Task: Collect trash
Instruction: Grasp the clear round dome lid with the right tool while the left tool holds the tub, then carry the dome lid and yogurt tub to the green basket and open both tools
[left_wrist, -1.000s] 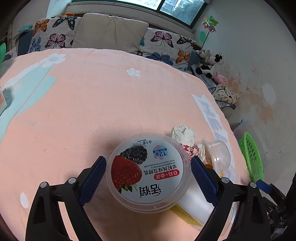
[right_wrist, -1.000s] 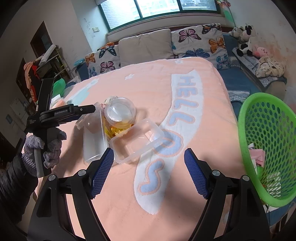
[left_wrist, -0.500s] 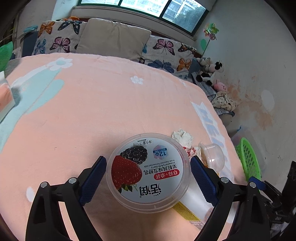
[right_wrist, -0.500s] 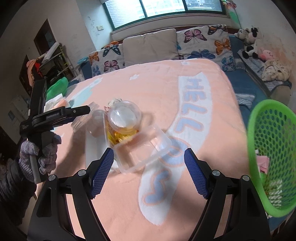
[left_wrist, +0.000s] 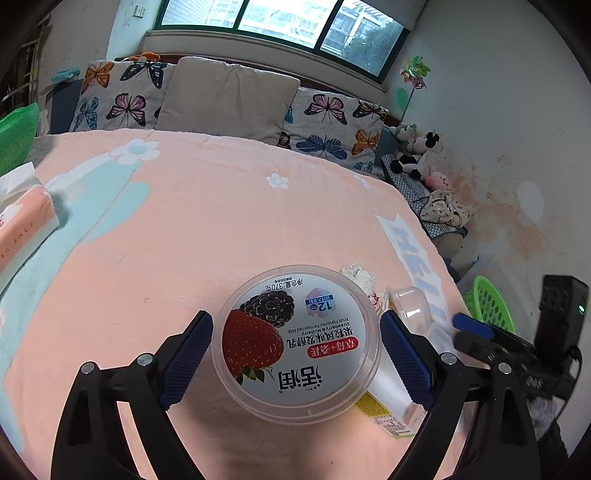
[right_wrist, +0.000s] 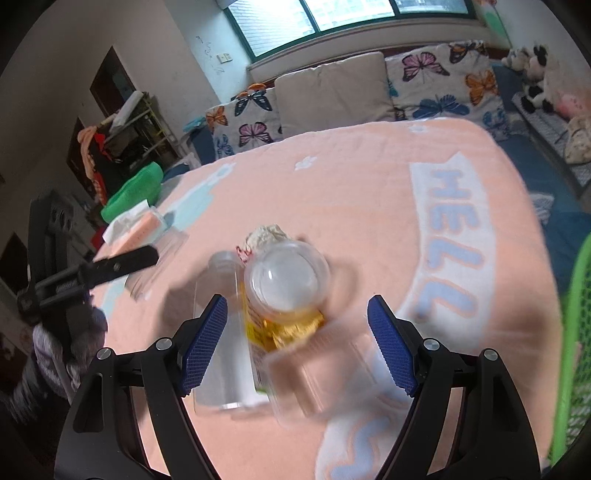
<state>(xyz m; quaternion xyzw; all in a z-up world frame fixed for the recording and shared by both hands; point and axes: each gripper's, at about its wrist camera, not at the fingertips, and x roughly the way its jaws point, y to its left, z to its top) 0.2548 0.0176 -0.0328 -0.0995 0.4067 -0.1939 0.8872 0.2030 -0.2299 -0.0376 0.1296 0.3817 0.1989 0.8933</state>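
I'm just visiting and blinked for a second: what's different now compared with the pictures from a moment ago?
The right claw slid toward the pile of clear containers, so the green basket slipped to the picture's edge; its jaws are closing, nothing gripped yet. The left claw lifted a little, showing more of the room. Unchanged: the yogurt tub stays clamped in the left claw, and the trash pile lies where it was.

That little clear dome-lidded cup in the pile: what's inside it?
The dome-lidded cup holds something yellow-orange at its bottom; blur keeps me from naming it. A clear tray covers its base, so what lies beneath is hidden.
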